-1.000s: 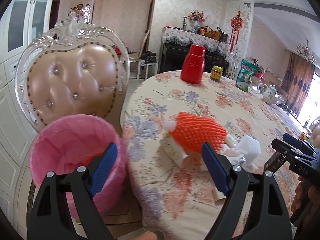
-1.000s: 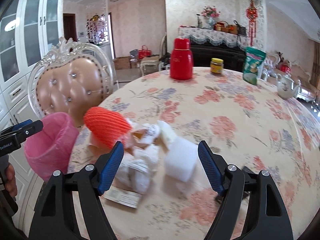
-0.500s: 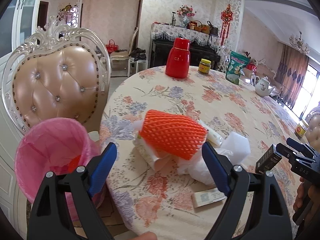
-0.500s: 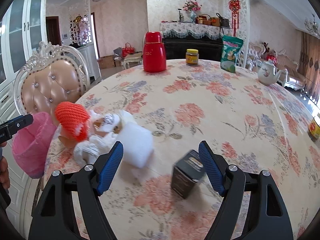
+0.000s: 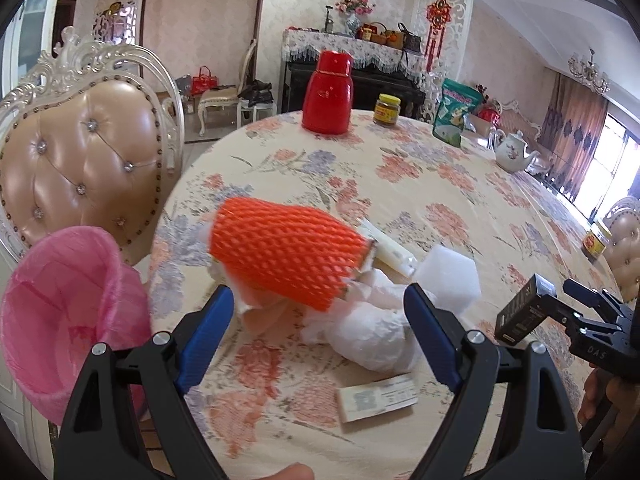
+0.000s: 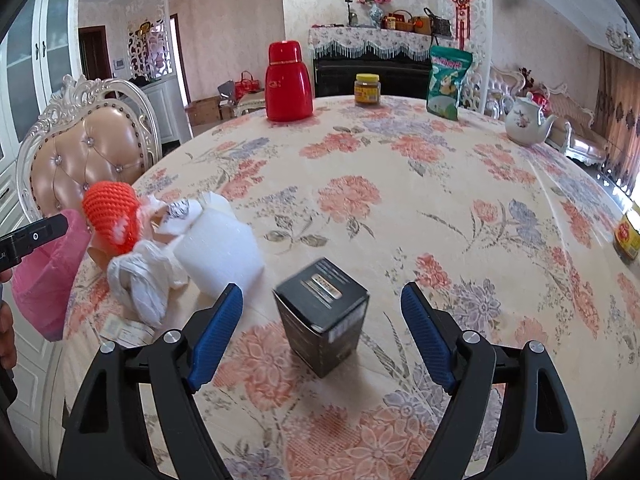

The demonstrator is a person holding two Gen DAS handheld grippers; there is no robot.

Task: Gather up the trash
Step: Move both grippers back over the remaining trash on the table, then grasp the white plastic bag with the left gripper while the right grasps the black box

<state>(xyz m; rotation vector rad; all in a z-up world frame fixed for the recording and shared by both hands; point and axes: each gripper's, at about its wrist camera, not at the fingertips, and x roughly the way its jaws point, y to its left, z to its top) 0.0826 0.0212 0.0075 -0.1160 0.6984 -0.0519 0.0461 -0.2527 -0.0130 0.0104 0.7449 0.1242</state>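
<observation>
**Two grippers, two targets at the table edge**

In the left wrist view, the pink bin point(image 5: 68, 320) hangs off the table's point(image 5: 420, 184) rim at 9 o'clock, its mouth clear. The left gripper point(image 5: 320, 340) is spread wide with nothing between its pads. The orange net point(image 5: 286, 250) lies at 12 o'clock just beyond the fingertips, its long axis running from 10 to 4 o'clock, so it sits skewed across the gap. A white wad point(image 5: 372, 340) and a foam block point(image 5: 450, 276) crowd it at 3 o'clock; a paper slip point(image 5: 376, 398) lies nearer.

In the right wrist view, the right gripper point(image 6: 322, 336) is opening, and the black box point(image 6: 322, 314) stands upright between the jaws, untouched by either pad, one corner turned toward the camera. The pile is nearer the left hand, the box nearer the right; closing on the box looks likely to come first.
</observation>
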